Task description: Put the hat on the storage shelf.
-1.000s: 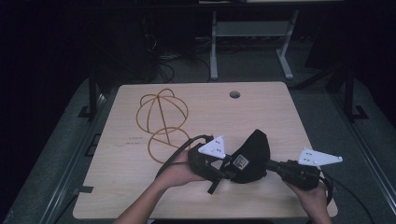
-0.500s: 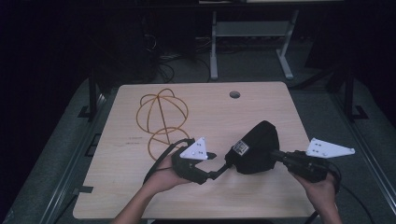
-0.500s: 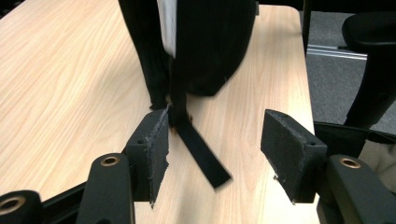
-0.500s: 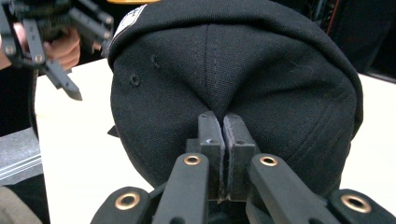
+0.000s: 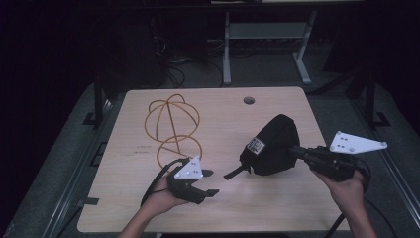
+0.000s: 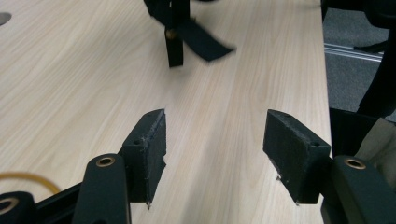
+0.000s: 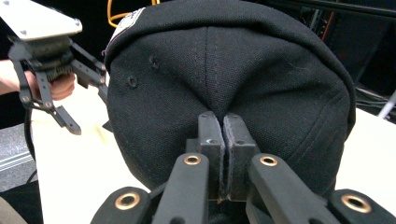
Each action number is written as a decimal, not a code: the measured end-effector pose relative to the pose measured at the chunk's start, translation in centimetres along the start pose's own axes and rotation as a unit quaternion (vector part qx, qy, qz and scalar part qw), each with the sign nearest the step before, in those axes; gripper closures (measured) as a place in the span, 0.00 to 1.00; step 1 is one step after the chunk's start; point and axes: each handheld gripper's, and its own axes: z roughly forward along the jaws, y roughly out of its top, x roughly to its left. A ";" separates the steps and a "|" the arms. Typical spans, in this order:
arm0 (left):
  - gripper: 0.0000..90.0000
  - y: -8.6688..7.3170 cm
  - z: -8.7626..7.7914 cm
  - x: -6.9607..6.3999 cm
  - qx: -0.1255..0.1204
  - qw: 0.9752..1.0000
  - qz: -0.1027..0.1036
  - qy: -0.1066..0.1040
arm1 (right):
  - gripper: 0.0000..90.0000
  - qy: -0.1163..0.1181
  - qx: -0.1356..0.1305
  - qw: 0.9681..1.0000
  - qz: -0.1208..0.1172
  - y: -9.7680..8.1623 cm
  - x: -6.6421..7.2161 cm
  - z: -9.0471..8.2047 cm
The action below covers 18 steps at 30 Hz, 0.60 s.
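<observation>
Orange wire frame (image 5: pixel 171 126) lies on the left part of the table (image 5: pixel 223 213), apart from both hand-held grippers. Left hand-held gripper (image 5: pixel 205 182) sits low over the table near the front edge, jaws spread wide with nothing between them. Right hand-held gripper (image 7: pixel 223 154) is clenched on the fabric of a black cap (image 5: pixel 272 144), holding it at the table's right side, strap (image 5: pixel 234 172) hanging toward the left gripper.

One bench (image 5: pixel 223 119); one black cap (image 5: pixel 272 146); one orange wire frame (image 5: pixel 171 129), made of two joined spheres; two grippers, the left gripper (image 5: pixel 207 182) and the right gripper (image 5: pixel 293 150); two hands.
</observation>
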 end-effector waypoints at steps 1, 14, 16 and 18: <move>0.43 -0.2 -0.1 0.0 -0.002 1.000 -0.003 0.001 | 0.97 0.000 0.000 1.000 0.000 0.0 0.0 0.0; 0.38 -2.4 -0.6 0.7 -0.016 0.999 -0.029 0.019 | 0.97 0.030 0.001 0.999 -0.016 4.8 0.0 2.0; 0.37 -2.6 -0.5 0.8 -0.017 0.999 -0.032 0.021 | 0.97 0.032 0.002 0.999 -0.021 5.5 0.0 2.4; 0.35 -2.7 -0.5 0.8 -0.014 0.999 -0.036 0.022 | 0.97 0.036 -0.002 0.999 -0.030 6.4 0.1 2.7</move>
